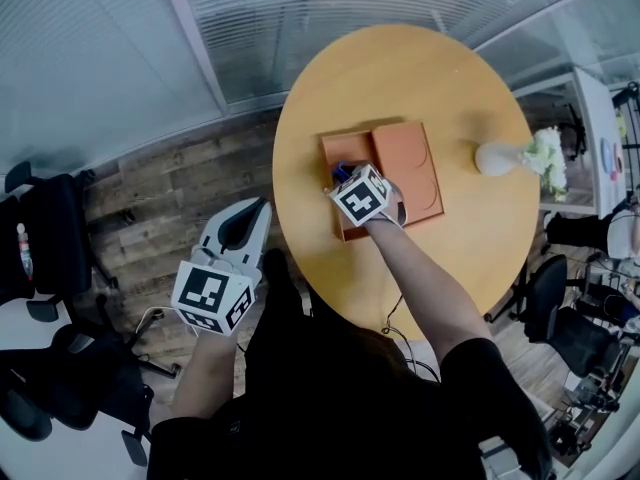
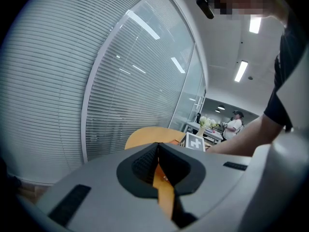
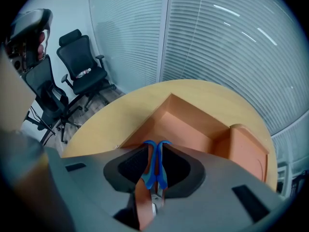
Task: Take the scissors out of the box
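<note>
An open orange box (image 1: 352,148) lies on the round wooden table (image 1: 400,68), its lid (image 1: 412,168) folded out to the right. My right gripper (image 1: 346,180) points steeply down into the box's near left corner. In the right gripper view the blue-handled scissors (image 3: 155,164) stand on edge between the dark pads (image 3: 133,166), and the right gripper (image 3: 154,151) is shut on the handles; a bit of blue handle (image 1: 342,172) shows in the head view. My left gripper (image 1: 258,210) hangs off the table's left side over the floor, its jaws (image 2: 157,146) shut and holding nothing.
A white vase (image 1: 495,158) with pale flowers (image 1: 545,153) stands on the table to the right of the box. Black office chairs (image 1: 50,228) stand at the left on the wooden floor. Glass walls with blinds (image 1: 250,18) run behind the table.
</note>
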